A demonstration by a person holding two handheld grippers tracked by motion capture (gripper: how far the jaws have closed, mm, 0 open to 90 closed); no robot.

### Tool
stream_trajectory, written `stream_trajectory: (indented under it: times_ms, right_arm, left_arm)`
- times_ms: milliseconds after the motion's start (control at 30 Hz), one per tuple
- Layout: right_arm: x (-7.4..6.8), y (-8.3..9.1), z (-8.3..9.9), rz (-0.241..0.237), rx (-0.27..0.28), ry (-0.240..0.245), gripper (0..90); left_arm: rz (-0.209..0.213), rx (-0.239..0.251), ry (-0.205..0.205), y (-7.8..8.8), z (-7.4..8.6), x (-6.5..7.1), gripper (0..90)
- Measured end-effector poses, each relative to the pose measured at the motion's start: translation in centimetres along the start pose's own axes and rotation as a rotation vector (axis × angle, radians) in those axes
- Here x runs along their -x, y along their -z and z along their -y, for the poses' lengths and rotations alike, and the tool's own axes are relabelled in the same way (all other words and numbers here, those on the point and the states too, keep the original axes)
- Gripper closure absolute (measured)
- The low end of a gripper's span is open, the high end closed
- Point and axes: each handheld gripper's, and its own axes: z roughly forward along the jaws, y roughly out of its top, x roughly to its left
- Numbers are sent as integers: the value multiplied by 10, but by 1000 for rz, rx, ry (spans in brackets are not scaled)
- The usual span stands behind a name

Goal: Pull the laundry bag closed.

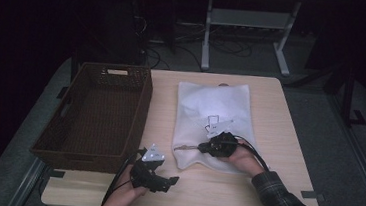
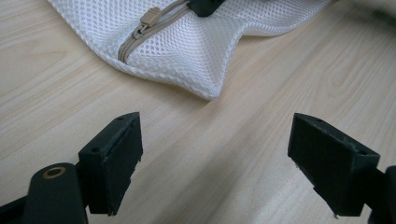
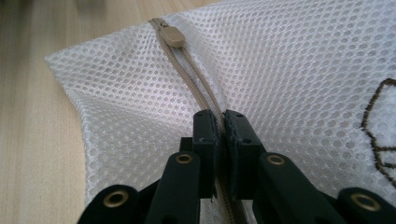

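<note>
**Right gripper clamped on the zipper of a white mesh bag**

The white mesh laundry bag (image 3: 299, 70) lies flat on the right half of the light wooden table (image 1: 263, 190), its near edge towards the person. A beige zipper (image 3: 198, 93) runs along it, the slider (image 3: 173, 36) near the corner. The right gripper (image 3: 221, 122) has its jaws pressed together on the zipper tape. Dark embroidered line work (image 3: 378, 135) marks the bag; no lettering can be read. The left gripper (image 2: 215, 158) sits near the bag's corner, jaws wide apart over bare wood. A brown wicker basket (image 1: 69, 123) stands on the left, its pale label (image 1: 117, 71) illegible.
</note>
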Motion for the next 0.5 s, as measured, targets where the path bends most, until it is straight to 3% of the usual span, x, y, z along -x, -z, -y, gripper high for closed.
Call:
stream_trajectory:
  times_ms: [167, 467, 500]
  right_arm:
    - [3, 2, 0, -14, 11, -35, 843]
    - [10, 17, 0, -48, 89, -91, 843]
    - [10, 20, 0, -47, 101, -94, 843]
  left_arm:
    - [2, 15, 7, -1, -5, -2, 173]
    - [-9, 34, 34, -11, -26, -10, 174]
    - [-25, 40, 40, -13, -31, -11, 174]
